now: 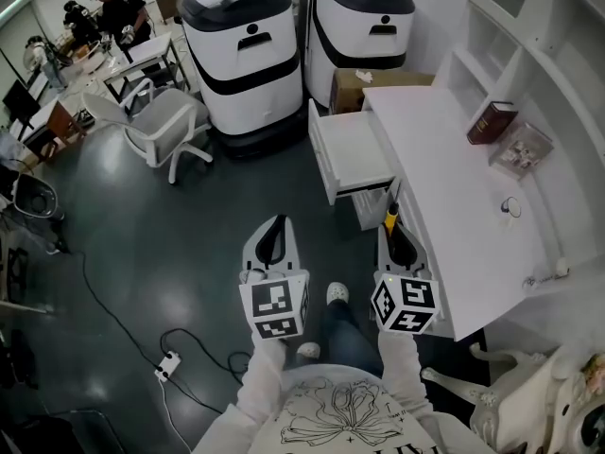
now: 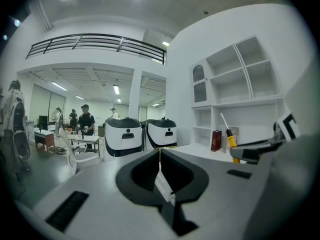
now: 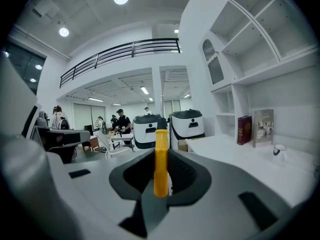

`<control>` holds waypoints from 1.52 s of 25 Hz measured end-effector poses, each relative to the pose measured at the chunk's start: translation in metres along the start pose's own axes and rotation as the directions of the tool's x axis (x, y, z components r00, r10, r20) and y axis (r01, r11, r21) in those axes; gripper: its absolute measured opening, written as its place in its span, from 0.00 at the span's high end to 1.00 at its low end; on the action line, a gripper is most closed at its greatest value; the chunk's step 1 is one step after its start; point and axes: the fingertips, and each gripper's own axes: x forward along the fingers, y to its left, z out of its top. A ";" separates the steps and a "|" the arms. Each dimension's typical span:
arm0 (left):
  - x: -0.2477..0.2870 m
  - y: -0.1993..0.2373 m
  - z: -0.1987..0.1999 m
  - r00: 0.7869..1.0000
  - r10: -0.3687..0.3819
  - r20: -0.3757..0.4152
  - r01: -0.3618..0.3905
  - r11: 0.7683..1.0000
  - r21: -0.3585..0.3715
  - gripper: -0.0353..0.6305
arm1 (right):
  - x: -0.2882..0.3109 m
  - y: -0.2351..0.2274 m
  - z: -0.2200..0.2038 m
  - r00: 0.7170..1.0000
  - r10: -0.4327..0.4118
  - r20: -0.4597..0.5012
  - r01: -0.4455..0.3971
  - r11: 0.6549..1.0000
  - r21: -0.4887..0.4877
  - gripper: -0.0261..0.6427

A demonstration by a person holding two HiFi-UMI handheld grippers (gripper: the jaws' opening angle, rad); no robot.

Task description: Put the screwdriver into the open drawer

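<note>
Right gripper (image 1: pixel 397 242): the jaws are closed on the yellow handle of the screwdriver (image 3: pixel 160 161); the handle sits in the middle between them.

Left gripper (image 1: pixel 272 241): the jaws are together and nothing is between them; it hangs beside the right one, on the floor side.

Screwdriver axis: it stands nearly upright, across the line along which the right gripper points. The left gripper view shows the handle (image 2: pixel 231 143) low and the thin shaft pointing up.

Drawer (image 1: pixel 354 154): it is pulled out from the left side of the desk (image 1: pixel 454 206) and its inside looks bare.

Drawer from the jaws: it lies ahead of the right gripper and a little to the left in the head view. The near end is close, but the screwdriver (image 1: pixel 390 218) is not yet above it.

Nearer hand: the right one, which already carries the tool. The left has no part in this step, I think.

Coming move, as I judge: carry the tool forward over the drawer wall, lower it, lay the long axis along the drawer, then open the jaws.
</note>
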 end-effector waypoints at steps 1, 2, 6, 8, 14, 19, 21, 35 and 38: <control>0.010 -0.001 0.002 1.000 0.004 0.001 -0.004 1.000 0.001 0.93 | 0.009 -0.005 0.003 1.000 0.006 0.001 -0.006 1.000 0.003 0.85; 0.020 -0.003 0.004 1.000 0.007 0.001 -0.007 1.000 0.001 0.93 | 0.018 -0.010 0.006 1.000 0.012 0.002 -0.012 1.000 0.006 0.85; 0.063 -0.012 0.016 1.000 0.018 -0.002 -0.018 1.000 0.001 0.93 | 0.056 -0.032 0.022 0.999 0.035 0.002 -0.035 0.999 0.008 0.85; 0.083 -0.015 0.023 1.000 0.025 -0.001 -0.025 1.000 0.001 0.93 | 0.074 -0.041 0.032 0.999 0.048 0.004 -0.048 0.999 0.005 0.85; 0.144 -0.025 0.044 0.999 0.053 0.008 -0.053 0.999 -0.004 0.93 | 0.129 -0.072 0.063 0.996 0.087 0.016 -0.087 0.996 -0.011 0.85; 0.187 -0.030 0.052 0.997 0.075 0.011 -0.075 0.997 -0.013 0.93 | 0.169 -0.094 0.078 0.994 0.112 0.017 -0.112 0.994 -0.018 0.85; 0.201 -0.033 0.051 0.997 0.079 0.007 -0.079 0.997 -0.014 0.93 | 0.182 -0.101 0.079 0.993 0.116 0.012 -0.116 0.993 -0.020 0.85; 0.272 -0.027 0.043 0.995 0.080 -0.055 -0.081 0.997 -0.007 0.93 | 0.251 -0.129 0.071 0.992 0.114 -0.048 -0.113 0.994 0.012 0.85; 0.294 -0.020 0.041 0.996 0.070 -0.064 -0.071 0.997 -0.011 0.93 | 0.272 -0.133 0.071 0.993 0.099 -0.060 -0.099 0.995 0.008 0.85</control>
